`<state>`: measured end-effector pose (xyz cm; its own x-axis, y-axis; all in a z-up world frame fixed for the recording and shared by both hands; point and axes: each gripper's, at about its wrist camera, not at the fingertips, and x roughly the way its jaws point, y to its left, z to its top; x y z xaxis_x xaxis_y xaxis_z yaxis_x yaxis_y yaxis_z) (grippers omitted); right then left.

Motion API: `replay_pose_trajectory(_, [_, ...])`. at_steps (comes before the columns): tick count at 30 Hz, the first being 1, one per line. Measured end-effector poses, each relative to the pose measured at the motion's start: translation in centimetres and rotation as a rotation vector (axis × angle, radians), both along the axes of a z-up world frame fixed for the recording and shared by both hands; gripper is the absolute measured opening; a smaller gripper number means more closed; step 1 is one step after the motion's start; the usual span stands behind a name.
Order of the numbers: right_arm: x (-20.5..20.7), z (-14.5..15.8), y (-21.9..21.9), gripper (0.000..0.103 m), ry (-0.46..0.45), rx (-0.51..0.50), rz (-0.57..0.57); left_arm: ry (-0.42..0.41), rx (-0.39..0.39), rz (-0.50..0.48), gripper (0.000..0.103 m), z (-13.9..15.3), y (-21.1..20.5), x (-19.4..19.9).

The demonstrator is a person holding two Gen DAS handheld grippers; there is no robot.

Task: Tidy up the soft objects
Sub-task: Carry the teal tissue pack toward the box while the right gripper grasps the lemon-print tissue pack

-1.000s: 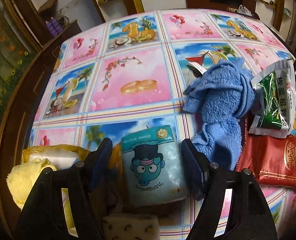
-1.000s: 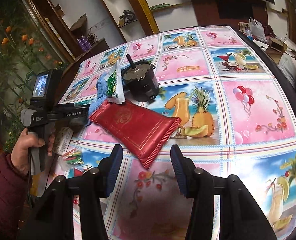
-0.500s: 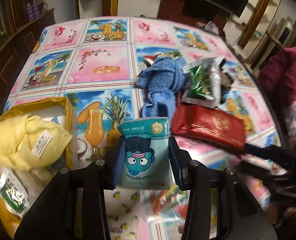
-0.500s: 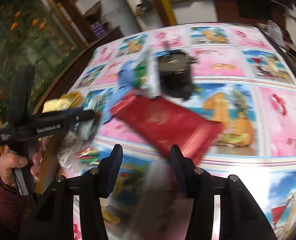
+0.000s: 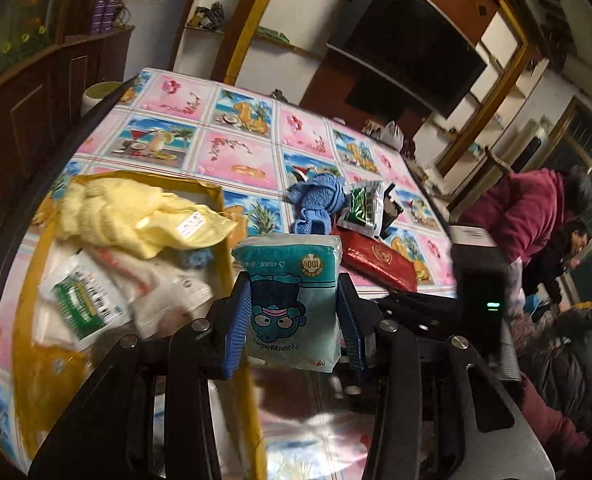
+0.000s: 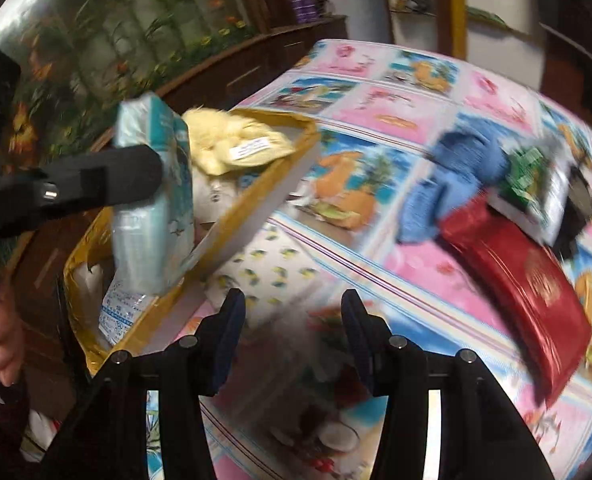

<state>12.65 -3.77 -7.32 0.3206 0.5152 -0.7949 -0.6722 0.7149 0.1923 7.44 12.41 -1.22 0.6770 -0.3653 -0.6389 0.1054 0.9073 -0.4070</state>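
We are gripping the teal tissue pack (image 5: pixel 292 304) in our left claw (image 5: pixel 292 320) beside the yellow box (image 5: pixel 216 196), while our right claw (image 6: pixel 292 340) is hanging open, holding nothing.

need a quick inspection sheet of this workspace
surface: table with a pink and blue picture-print cloth.
job's things: teal tissue pack held off the table beside the yellow box; yellow towel in that box; blue towel on the table.
clutter: red packet, green sachet.
grippers: left hand-held gripper shut on the pack; right hand-held gripper open, holding nothing.
cables: nothing seen.
surroundings: dark cabinet, wall shelves, people at right.
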Motion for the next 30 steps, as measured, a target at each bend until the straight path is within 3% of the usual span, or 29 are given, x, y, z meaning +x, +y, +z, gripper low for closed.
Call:
replay_pose_trajectory(2, [0.1,-0.4,2.1,0.064,-0.017,-0.072,0.014,-0.019,-0.024,0.021,0.041,0.4,1.5,-1.3])
replay_pose_trajectory(10, [1.9,-1.7,5.3,0.065,0.056,-0.144,-0.098,-0.045,0.037,0.142,0.041,-0.2,6.6,-4.8])
replay_pose_trajectory(13, [2.3,-1.9,5.4,0.071,0.072,-0.145,-0.138,-0.035,0.041,0.16,0.041,-1.1,7.7,-5.4])
replay_pose_trajectory(15, [2.4,-2.0,5.4,0.07,0.089,-0.14,-0.132,-0.036,0.039,0.171,0.041,-1.5,8.1,-5.9])
replay_pose_trajectory(17, [2.3,-1.9,5.3,0.058,0.103,-0.138,-0.101,-0.037,0.03,0.179,0.041,-1.7,8.5,-6.3])
replay_pose_trajectory(18, [2.1,-1.7,5.3,0.058,0.094,-0.155,-0.088,-0.038,0.026,0.183,0.041,-1.8,8.7,-6.5])
replay_pose_trajectory(22, [1.3,-1.1,5.4,0.057,-0.012,-0.28,-0.065,-0.041,0.013,0.196,0.041,-2.2,9.6,-7.3])
replay_pose_trajectory(25, [1.9,-0.7,4.8,0.058,-0.05,-0.345,-0.134,-0.04,0.005,0.201,0.041,-2.3,9.8,-7.6])
replay_pose_trajectory(29, [2.9,-1.0,4.2,0.059,0.074,-0.263,-0.159,-0.036,0.009,0.204,0.041,-2.6,9.8,-7.8])
replay_pose_trajectory(30, [3.0,-1.0,4.2,0.059,0.065,-0.269,-0.182,-0.036,0.011,0.207,0.041,-2.6,9.8,-7.8])
